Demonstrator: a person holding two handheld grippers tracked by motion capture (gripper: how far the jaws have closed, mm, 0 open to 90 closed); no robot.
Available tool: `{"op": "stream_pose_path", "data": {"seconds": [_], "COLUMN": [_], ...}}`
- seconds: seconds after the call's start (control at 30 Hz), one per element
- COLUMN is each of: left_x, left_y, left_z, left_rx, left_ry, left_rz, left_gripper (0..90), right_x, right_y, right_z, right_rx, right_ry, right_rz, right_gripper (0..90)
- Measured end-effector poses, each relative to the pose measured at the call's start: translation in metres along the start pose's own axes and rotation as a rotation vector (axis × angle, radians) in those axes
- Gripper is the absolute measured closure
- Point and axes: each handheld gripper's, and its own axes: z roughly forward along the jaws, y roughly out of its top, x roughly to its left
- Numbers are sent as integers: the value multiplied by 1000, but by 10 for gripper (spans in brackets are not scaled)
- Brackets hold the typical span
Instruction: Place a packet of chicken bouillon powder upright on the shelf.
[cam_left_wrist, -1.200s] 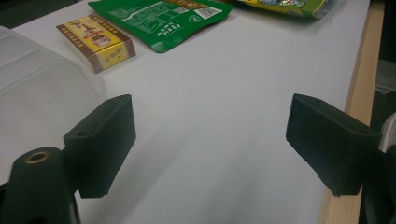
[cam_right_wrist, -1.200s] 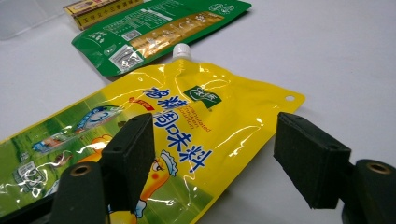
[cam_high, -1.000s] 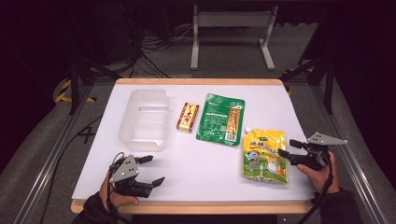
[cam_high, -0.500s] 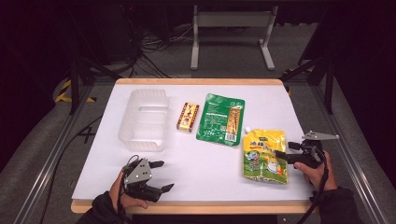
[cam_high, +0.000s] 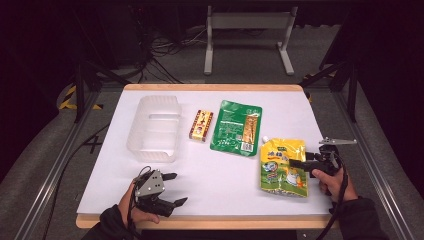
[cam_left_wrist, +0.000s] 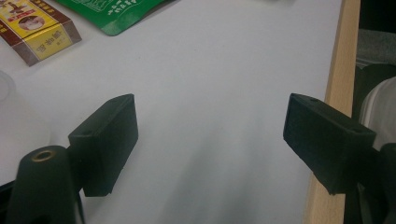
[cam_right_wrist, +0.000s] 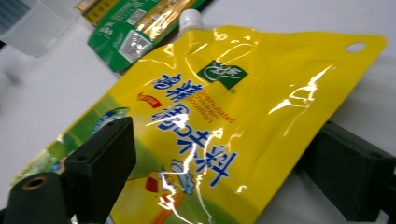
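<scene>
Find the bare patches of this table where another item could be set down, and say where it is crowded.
Free: the near strip of the white table, between the left gripper and the yellow pouch; also the far-right corner beyond the pouch. Crowded: the far row, where the clear tray, small box and green packet lie close together.

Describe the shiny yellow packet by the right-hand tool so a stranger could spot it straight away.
On the white table, look to the right side, near the front edge. The yellow pouch lies flat there, just right of the green packet. It alone has a white screw cap, blue lettering and a glossy yellow face.
</scene>
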Motion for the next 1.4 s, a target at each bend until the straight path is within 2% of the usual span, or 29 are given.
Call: {"op": "stream_pose_path", "data": {"seconds": [0.1,0.17,0.27,0.3,0.33,0.37,0.4,0.43,0.47,0.5,0.53,0.57,0.6,0.63,0.77,0.8,0.87,0.9,1.03,1.07,1.1,1.2,1.4], "left_x": [0,0,0,0,0,0,0,0,0,0,0,0,0,0,1,2,2,3,4,4,4,6,9], "left_y": [0,0,1,1,1,1,1,1,1,1,1,1,1,1,1,1,2,3,5,7,7,13,35], "left_z": [0,1,1,2,2,2,2,2,3,3,4,4,4,4,6,7,8,9,14,18,18,26,54], "left_rx": [1,4,6,7,7,9,9,9,12,12,13,13,13,16,16,21,23,24,33,38,38,38,41], "left_ry": [-2,-4,-7,-5,-5,-7,-6,-7,-7,-7,-8,-11,-11,-9,-11,-15,-17,-16,-28,-38,-38,-58,-121], "left_rz": [1,0,0,1,1,1,1,1,-2,-2,-3,-9,-9,-11,-21,-30,-36,-38,-43,-44,-44,-54,-63], "left_gripper": [186,186,186,186,186,186,186,186,186,186,186,187,187,187,190,190,191,193,194,194,194,199,223], "right_x": [0,-1,1,1,1,2,2,2,0,0,0,-1,-1,0,3,6,7,10,14,18,18,26,36], "right_y": [0,1,2,2,2,2,2,2,1,1,0,0,0,-1,-1,-1,-1,-2,-4,-5,-5,-5,-3], "right_z": [1,1,3,3,3,4,3,3,1,1,1,0,0,-1,-2,-3,-4,-6,-12,-17,-17,-21,-25], "right_rx": [1,6,18,23,23,23,23,23,24,24,23,23,23,13,12,8,4,-7,-44,-83,-83,-129,-187], "right_ry": [18,53,39,33,33,23,-6,-6,-27,-27,-33,-39,-39,-30,-30,-29,-32,-39,-31,-26,-26,-16,-3], "right_rz": [16,31,23,27,27,27,26,26,20,20,22,25,25,10,-12,-32,-36,-52,-64,-94,-94,-131,-186], "right_gripper": [147,182,262,344,344,388,491,491,595,595,645,760,760,816,865,892,896,898,900,900,900,900,900]}}
